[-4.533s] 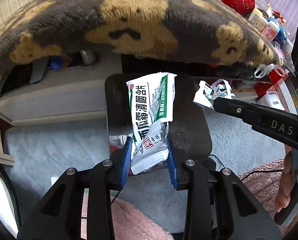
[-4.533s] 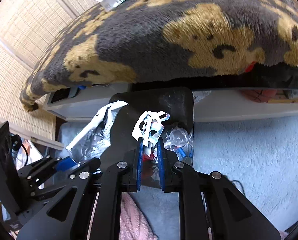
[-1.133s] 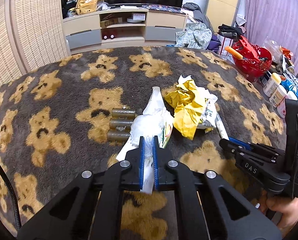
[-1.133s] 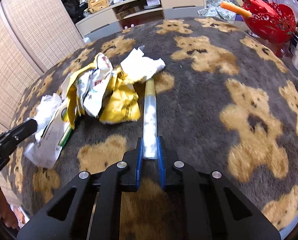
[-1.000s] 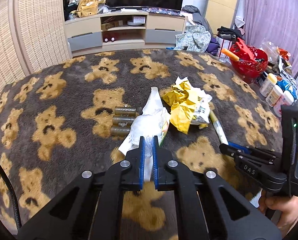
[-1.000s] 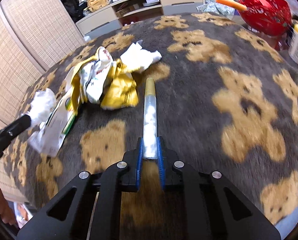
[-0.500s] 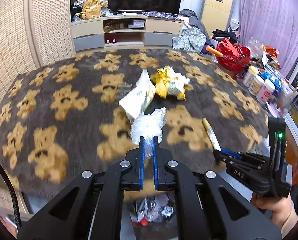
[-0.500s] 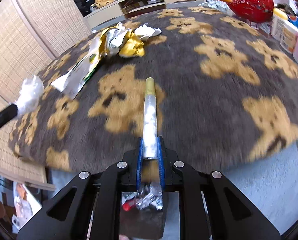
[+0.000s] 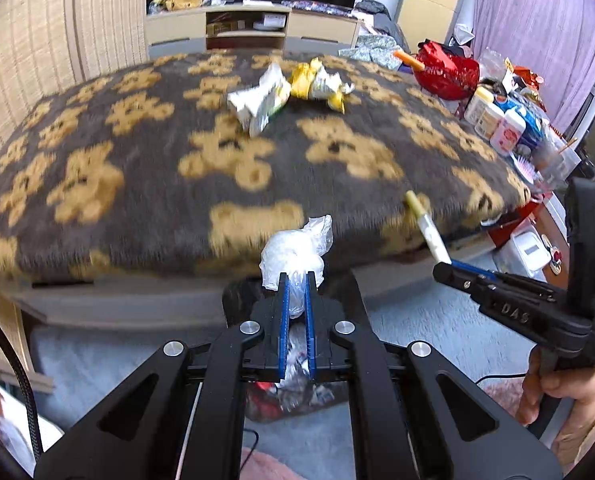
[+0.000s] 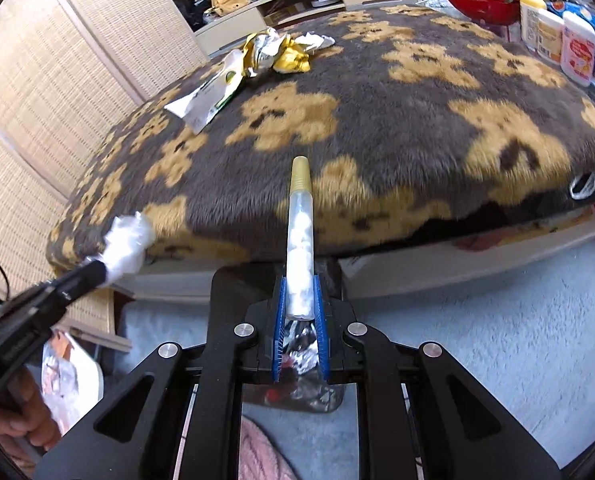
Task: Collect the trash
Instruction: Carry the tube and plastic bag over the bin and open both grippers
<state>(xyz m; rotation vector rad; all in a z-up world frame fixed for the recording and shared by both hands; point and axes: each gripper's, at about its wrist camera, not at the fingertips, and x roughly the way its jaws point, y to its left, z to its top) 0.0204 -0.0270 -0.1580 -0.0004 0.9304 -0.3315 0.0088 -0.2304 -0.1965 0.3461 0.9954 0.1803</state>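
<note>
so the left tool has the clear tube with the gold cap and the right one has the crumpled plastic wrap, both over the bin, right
Swapped. In the left wrist view the left tool is shut on the crumpled plastic wrap; in the right wrist view the right tool is shut on the clear tube with the gold cap. Both are over the bin.

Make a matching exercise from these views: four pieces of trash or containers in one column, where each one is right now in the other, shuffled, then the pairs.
Things
1. crumpled clear plastic bag
2. clear tube with gold cap
3. yellow foil wrapper
4. black trash bin

Places
A. lying on the bear-print blanket
B. clamped in the left gripper
C. on the floor below both grippers
D. clamped in the right gripper

Pairs: 1-B, 2-D, 3-A, 4-C
</note>
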